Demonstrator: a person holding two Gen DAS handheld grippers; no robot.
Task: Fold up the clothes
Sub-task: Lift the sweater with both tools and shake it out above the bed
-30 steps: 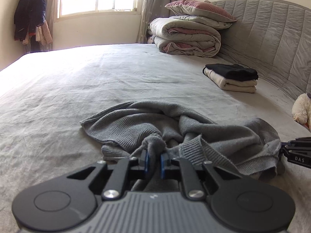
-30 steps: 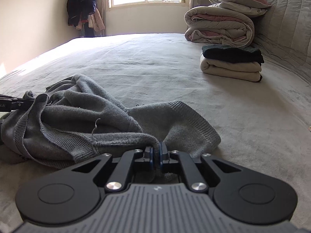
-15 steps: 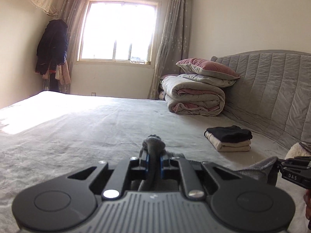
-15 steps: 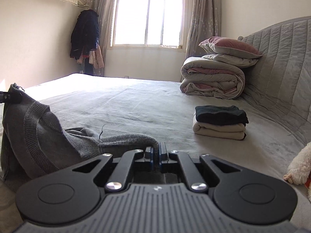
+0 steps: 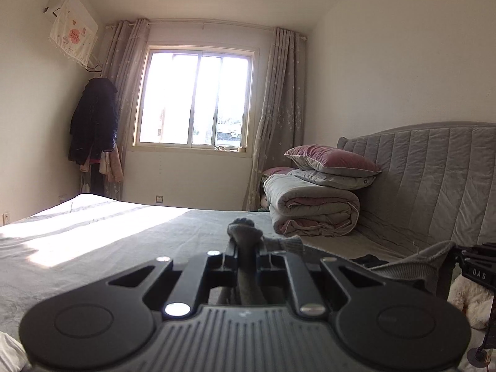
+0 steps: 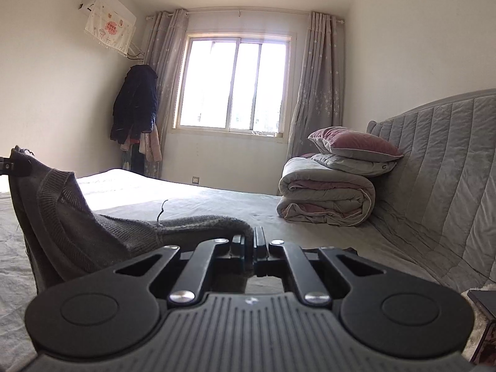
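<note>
Left tongs [image 5: 245,252] and right tongs [image 6: 251,245] each clamp a gray knit sweater [image 6: 77,223] above the bed [image 6: 217,204]; soft, light, stretchy, best held at its edges.

- You have raised the left gripper [image 5: 246,249] and leveled it: a second ago it looked down on the bed [image 5: 124,235], now it faces the window [image 5: 195,102].
- You have lifted the right gripper [image 6: 249,243] the same way, and its view has swung up from the bed to the far wall.
- The grey sweater [image 6: 93,232] no longer lies crumpled on the bed near its foot edge; it now hangs stretched between your two grippers, clear of the bed along its top edge.
- The folded clothes stack [image 5: 367,259] beside the headboard has sunk almost out of sight behind the gripper bodies.
</note>
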